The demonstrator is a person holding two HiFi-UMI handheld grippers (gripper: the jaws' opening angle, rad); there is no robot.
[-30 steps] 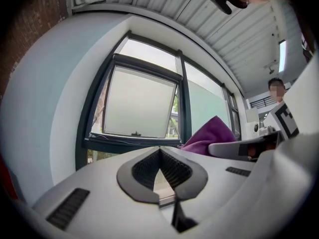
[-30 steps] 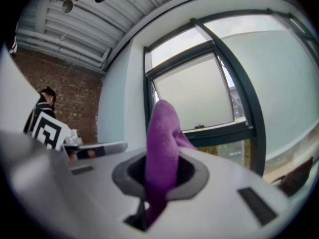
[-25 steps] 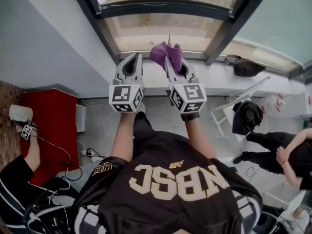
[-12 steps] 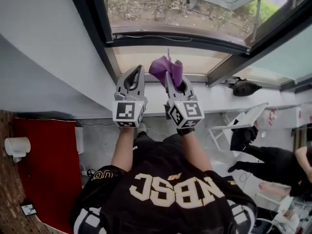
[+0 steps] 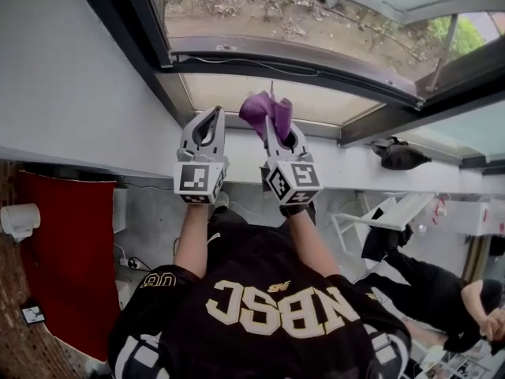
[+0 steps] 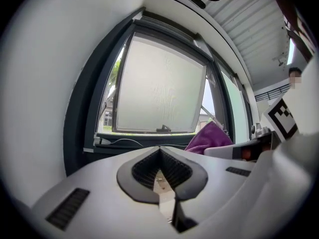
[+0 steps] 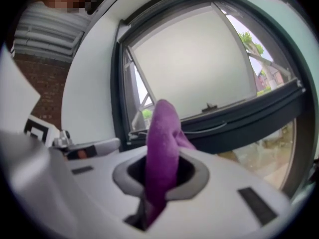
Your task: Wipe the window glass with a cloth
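Right gripper [image 7: 160,156] clamped on purple cloth [image 7: 162,133], cloth protruding toward 12 o'clock; left gripper [image 6: 159,149] at its 9 o'clock, jaws together, empty.

Head camera is looking steeply down on the left hand-held gripper [image 5: 215,114], right hand-held gripper [image 5: 270,126] and window [image 5: 276,51]. Both gripper cameras are facing along their jaws, close up at that window; all three are sharing the cloth [image 5: 256,105].

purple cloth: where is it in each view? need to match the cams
Head view: purple cloth upper centre, sticking out of the right gripper.
Left gripper view: cloth right of centre, beyond the jaws.
Right gripper view: cloth dead centre, between the jaws.
Shared landmark: dark window frame.
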